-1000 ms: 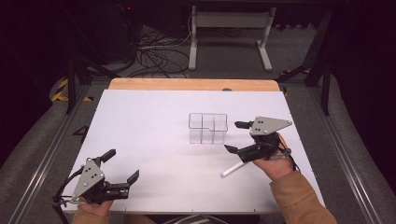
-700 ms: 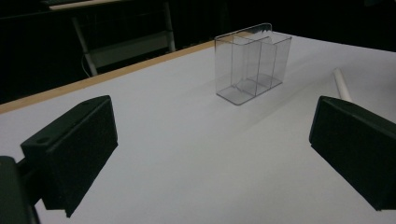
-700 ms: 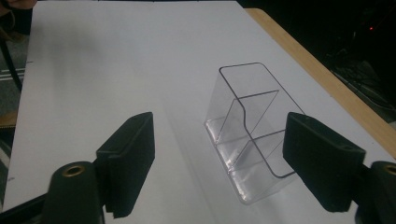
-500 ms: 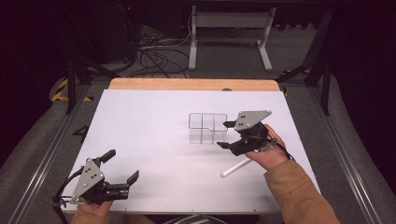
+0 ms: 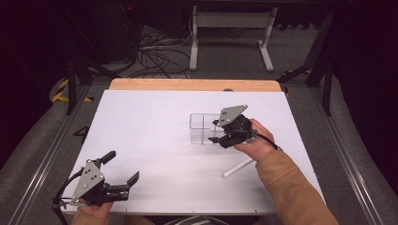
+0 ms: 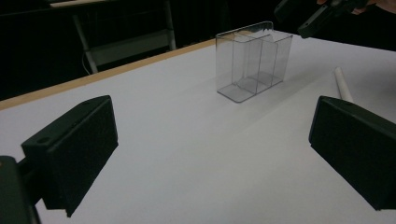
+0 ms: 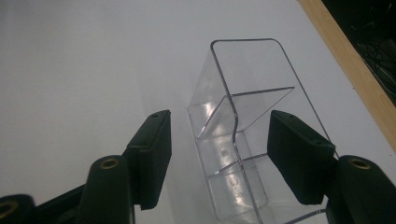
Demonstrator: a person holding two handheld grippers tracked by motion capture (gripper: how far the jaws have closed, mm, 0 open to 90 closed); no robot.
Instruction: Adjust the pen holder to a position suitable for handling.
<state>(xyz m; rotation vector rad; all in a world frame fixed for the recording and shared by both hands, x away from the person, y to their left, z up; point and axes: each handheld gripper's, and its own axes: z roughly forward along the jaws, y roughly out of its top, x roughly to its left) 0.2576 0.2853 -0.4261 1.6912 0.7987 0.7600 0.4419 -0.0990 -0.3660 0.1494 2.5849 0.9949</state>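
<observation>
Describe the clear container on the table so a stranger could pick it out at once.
Start at the white table and look right of centre, just ahead of the right gripper, whose open jaws stand on either side of its near end. There stands the clear plastic organizer, see-through, upright and split into compartments. The white stick nearby is solid and lies flat.

So the high view sits above the near edge of the tabletop (image 5: 155, 117), looking forward and down, floor and a desk frame (image 5: 230, 33) out past 12 o'clock. The left tool (image 5: 123, 168) carries a camera low over the surface, aimed toward 1 o'clock at the clear divided box (image 6: 252, 63), which stands well off. The right tool (image 5: 217, 131) has its camera almost on top of that box (image 7: 243, 140), tilted down. All three views share the box, and the left one also catches the white stick (image 6: 343, 84).
</observation>
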